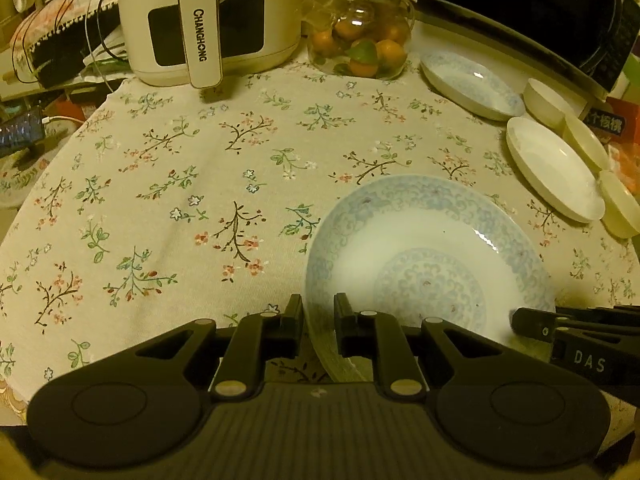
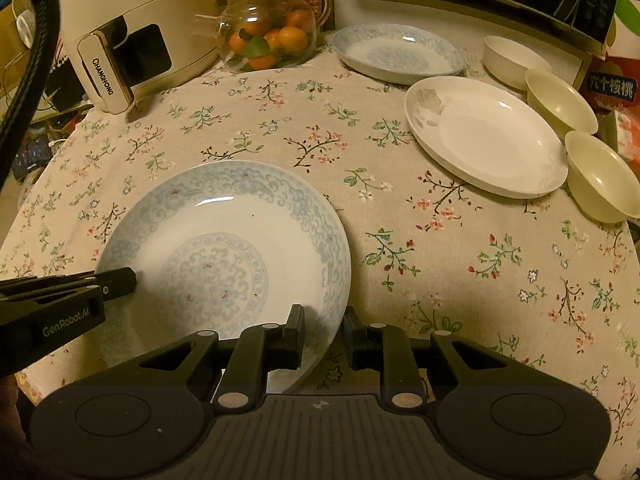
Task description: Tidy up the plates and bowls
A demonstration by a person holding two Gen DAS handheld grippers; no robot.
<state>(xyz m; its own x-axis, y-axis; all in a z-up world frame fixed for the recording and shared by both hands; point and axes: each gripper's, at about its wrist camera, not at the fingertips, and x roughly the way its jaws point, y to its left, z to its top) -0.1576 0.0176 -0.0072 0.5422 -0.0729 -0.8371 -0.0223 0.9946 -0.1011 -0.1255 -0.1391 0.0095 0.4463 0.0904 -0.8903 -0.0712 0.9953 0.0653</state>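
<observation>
A round table under a floral tablecloth (image 2: 248, 128) carries everything. At its 11 o'clock edge stands a cream air fryer (image 2: 132, 28); the dark microwave (image 1: 532, 8) fills the 1 o'clock side. Next to the fryer, at 12 o'clock, a glass jar (image 2: 272, 28) holds small oranges and green leaves, and another piece of fruit rests on its top.

The blue-patterned plate (image 2: 224, 248) lies nearest, at 6 o'clock, empty, with both grippers clamped on its rim. A plain white plate (image 2: 484, 140), also empty, sits at 2 o'clock, and a second blue-patterned plate (image 2: 396, 56) lies beyond it near the jar. Three small cream bowls (image 2: 560, 100) line the right edge from 1 to 3 o'clock, all empty.

The left gripper (image 1: 318, 312) points steeply down, its narrow jaws pinching the near plate's left rim. The right gripper (image 2: 322, 320), tilted down likewise, pinches the same plate's right rim.
</observation>
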